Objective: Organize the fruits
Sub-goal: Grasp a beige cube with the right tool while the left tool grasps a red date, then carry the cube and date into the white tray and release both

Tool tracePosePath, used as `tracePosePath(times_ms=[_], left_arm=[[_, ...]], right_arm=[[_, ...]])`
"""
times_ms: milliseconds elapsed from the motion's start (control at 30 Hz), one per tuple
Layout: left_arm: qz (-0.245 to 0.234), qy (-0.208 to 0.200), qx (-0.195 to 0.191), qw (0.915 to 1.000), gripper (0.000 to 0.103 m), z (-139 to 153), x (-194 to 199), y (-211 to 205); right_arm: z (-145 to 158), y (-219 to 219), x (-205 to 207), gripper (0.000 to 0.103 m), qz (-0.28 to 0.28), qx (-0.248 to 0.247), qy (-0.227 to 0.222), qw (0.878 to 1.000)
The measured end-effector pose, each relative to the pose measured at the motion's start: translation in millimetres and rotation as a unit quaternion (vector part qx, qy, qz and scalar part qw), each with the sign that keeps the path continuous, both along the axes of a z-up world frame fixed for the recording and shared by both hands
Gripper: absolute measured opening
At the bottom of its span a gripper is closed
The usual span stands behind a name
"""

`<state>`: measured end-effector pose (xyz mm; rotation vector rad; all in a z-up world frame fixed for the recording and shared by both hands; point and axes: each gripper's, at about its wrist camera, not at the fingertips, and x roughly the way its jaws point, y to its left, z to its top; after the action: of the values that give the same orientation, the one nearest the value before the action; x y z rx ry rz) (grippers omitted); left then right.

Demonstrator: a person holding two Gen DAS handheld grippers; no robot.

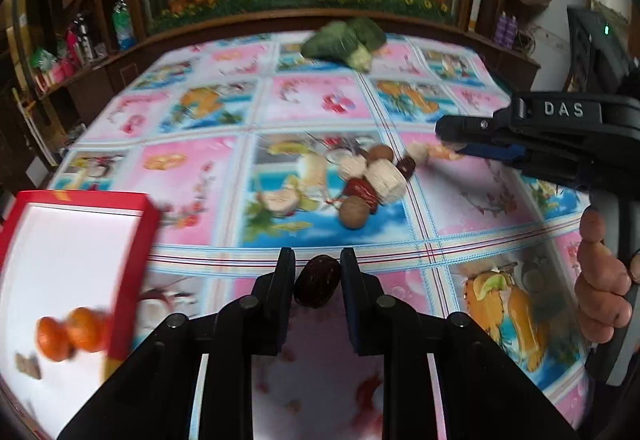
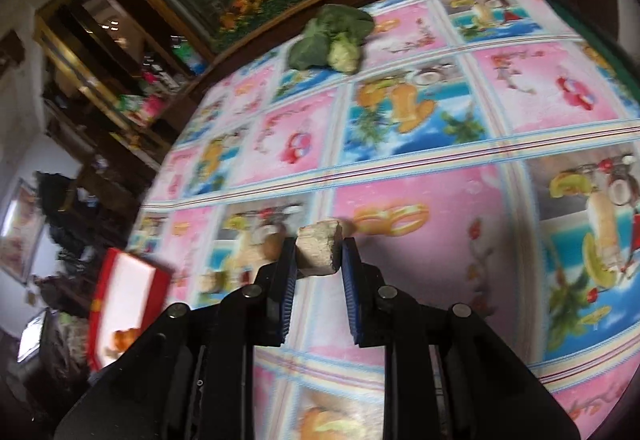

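Left gripper (image 1: pixel 318 282) pinching a dark brown fruit (image 1: pixel 318 281), kind unclear; right gripper (image 2: pixel 319 254) clamped on a pale chunk (image 2: pixel 319 249). Red tray (image 1: pixel 132 202) cut off, contents blurred.

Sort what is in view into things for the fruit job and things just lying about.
For the job: left gripper shut on a dark date; right gripper shut on a pale chunk; red box with two oranges; pile of nuts and dates.

Lying about: green vegetable; bottles on the shelf.
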<state>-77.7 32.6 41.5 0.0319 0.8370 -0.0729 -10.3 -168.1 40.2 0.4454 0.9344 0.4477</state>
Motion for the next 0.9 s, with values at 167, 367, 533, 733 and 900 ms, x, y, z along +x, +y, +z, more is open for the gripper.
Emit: tracePosePath(times_ms=[167, 367, 533, 733, 900], left_arm=[[0.027, -0.039, 0.009, 0.9988, 0.022, 23.5, -22.0, 23.7], [0.069, -0.071, 0.012, 0.9950, 0.022, 42.6, -47.8, 60.9], [0.107, -0.081, 0.013, 0.9908, 0.022, 48.2, -69.9, 97.9], [0.152, -0.082, 0.022, 0.9847, 0.022, 43.3, -89.0, 140.6], [0.185, -0.072, 0.019, 0.9799, 0.022, 36.5, -98.6, 170.2]], right_arm=[[10.0, 11.3, -11.5, 0.024, 0.062, 0.075, -0.018, 0.995], [31.0, 36.3, -39.5, 0.024, 0.106, 0.068, -0.089, 0.988], [44.1, 63.2, -66.9, 0.024, 0.134, 0.027, -0.156, 0.978], [43.8, 112.4, -96.9, 0.024, 0.181, -0.031, -0.193, 0.964], [37.5, 160.1, -114.8, 0.024, 0.224, -0.030, -0.182, 0.957]])
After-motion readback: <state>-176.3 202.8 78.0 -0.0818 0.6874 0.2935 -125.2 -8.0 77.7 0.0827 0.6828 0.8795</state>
